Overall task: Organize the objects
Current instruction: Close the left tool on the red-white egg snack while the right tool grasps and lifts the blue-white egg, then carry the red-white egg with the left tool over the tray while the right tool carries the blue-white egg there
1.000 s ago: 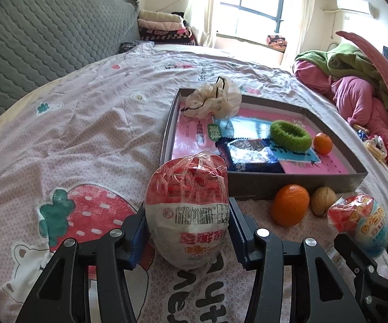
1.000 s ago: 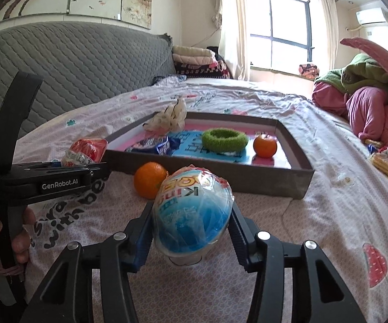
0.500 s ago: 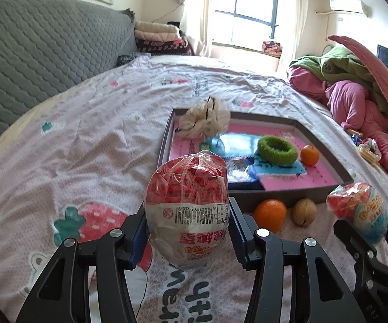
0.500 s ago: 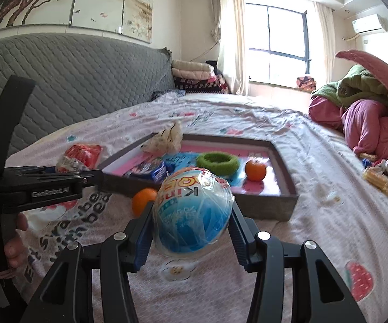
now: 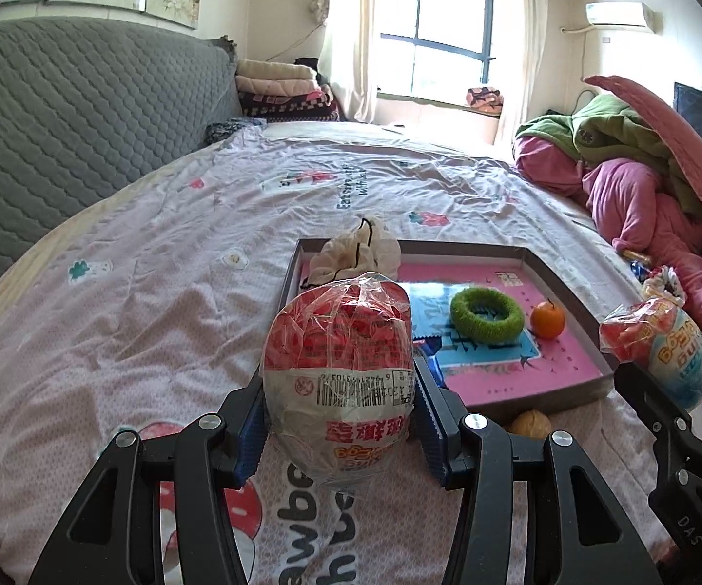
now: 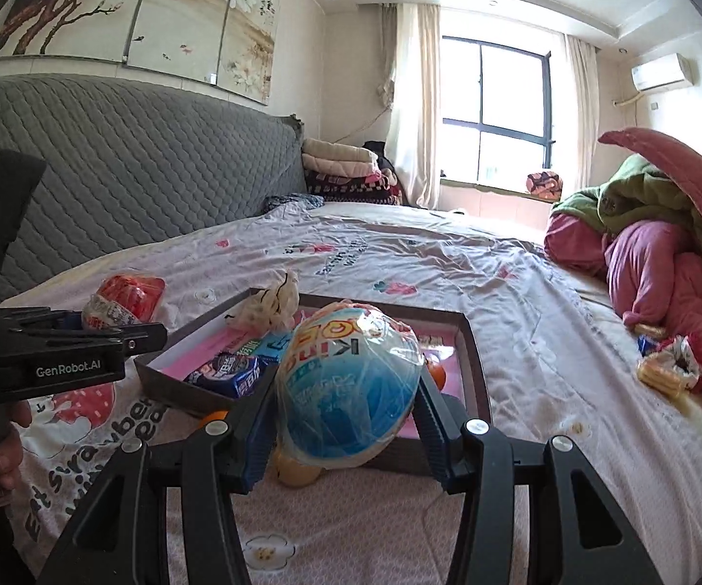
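Observation:
My left gripper (image 5: 339, 431) is shut on a red and white wrapped egg toy (image 5: 339, 375), held above the bed sheet in front of the grey tray (image 5: 570, 392). My right gripper (image 6: 346, 431) is shut on a blue wrapped egg toy (image 6: 348, 390), held above the tray's near edge (image 6: 480, 385). The tray holds a green ring (image 5: 486, 314), a small orange (image 5: 547, 320), blue snack packets (image 6: 231, 373) and a cream drawstring pouch (image 5: 358, 253). The blue egg also shows at the right in the left wrist view (image 5: 663, 346), the red egg at the left in the right wrist view (image 6: 124, 300).
A walnut (image 5: 529, 423) lies on the sheet before the tray; an orange (image 6: 212, 417) peeks beside it. A pile of pink and green bedding (image 5: 643, 180) fills the right side. Wrapped snacks (image 6: 668, 368) lie near it. A grey headboard (image 5: 58, 112) runs along the left.
Both grippers have risen with their eggs still held. The tray looks farther off and lower in both views. The orange in front of the tray is now hidden in the left wrist view.

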`<action>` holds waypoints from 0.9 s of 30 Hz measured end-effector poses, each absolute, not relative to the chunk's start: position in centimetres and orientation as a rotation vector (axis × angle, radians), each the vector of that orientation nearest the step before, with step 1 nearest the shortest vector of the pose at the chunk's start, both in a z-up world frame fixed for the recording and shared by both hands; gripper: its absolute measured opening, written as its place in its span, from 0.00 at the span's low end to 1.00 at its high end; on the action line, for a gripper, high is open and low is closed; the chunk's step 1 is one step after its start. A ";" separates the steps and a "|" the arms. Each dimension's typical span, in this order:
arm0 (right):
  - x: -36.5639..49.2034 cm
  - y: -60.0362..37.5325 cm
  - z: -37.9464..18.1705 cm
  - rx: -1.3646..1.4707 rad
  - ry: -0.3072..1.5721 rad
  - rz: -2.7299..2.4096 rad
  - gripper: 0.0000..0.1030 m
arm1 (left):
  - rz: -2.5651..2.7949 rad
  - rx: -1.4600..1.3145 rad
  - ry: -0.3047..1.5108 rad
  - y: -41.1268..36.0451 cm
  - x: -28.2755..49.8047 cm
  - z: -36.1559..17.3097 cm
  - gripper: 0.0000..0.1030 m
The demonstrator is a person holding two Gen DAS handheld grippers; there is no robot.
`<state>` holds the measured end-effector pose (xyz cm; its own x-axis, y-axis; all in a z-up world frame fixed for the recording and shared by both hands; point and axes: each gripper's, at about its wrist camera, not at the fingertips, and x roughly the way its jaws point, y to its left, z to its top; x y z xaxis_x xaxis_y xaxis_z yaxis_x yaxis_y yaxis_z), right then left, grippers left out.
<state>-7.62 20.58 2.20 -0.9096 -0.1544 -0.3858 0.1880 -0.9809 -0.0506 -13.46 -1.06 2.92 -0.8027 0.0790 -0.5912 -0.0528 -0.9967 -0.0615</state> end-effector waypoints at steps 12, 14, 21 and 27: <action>-9.6 21.9 2.9 0.559 0.179 -2.959 0.50 | 2.925 -0.942 -0.057 -0.9 -15.7 2.6 0.52; -10.2 22.3 2.8 0.574 0.171 -2.965 0.50 | 2.923 -0.951 -0.054 -0.9 -16.2 2.3 0.52; -12.7 23.3 2.4 0.619 0.183 -2.980 0.50 | 2.925 -0.971 -0.045 -0.8 -17.6 1.5 0.52; -14.3 23.9 1.7 0.687 0.175 -2.967 0.50 | 2.924 -0.998 -0.041 -1.0 -18.8 0.7 0.52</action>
<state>-14.27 23.88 1.75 -0.8945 -0.0627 -0.4426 0.1142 -0.9893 -0.0906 -18.78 -0.98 0.74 -0.7903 0.0575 -0.6100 -0.0404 -0.9983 -0.0418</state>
